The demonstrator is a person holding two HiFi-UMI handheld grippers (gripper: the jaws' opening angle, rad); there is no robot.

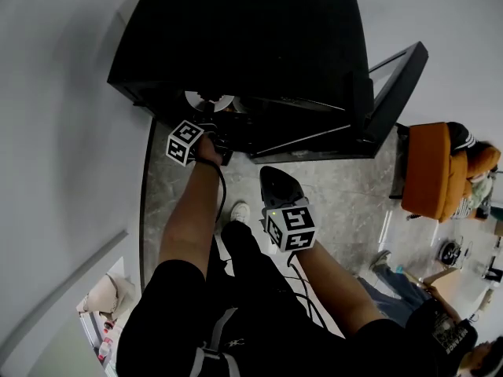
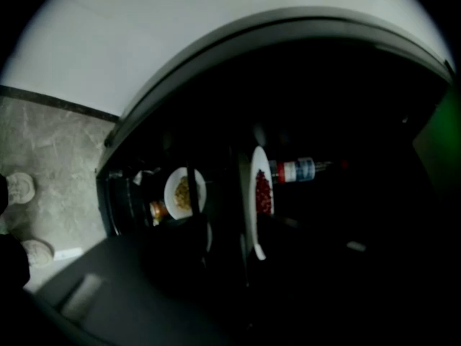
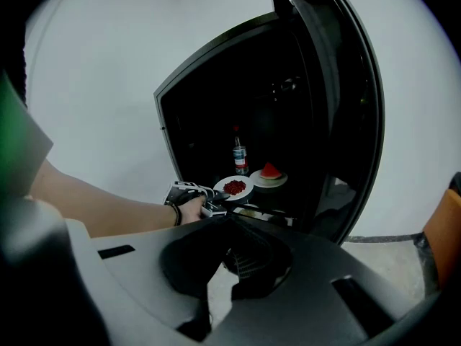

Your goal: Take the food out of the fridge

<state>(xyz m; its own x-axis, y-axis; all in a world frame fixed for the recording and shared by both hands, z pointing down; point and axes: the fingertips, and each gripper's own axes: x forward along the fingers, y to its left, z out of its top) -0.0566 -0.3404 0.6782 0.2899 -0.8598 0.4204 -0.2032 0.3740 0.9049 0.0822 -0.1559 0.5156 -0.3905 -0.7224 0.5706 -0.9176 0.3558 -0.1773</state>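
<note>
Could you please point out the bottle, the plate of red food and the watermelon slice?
bottle (image 3: 239, 156): right gripper view, on its label.
plate of red food (image 3: 247, 192): right gripper view, on its white rim.
watermelon slice (image 3: 270, 170): right gripper view, on its red flesh.

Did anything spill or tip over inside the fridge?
Nothing stands out. The bottle stands upright, and the plate of red bits and the watermelon plate both sit flat, with no spill showing.
</note>
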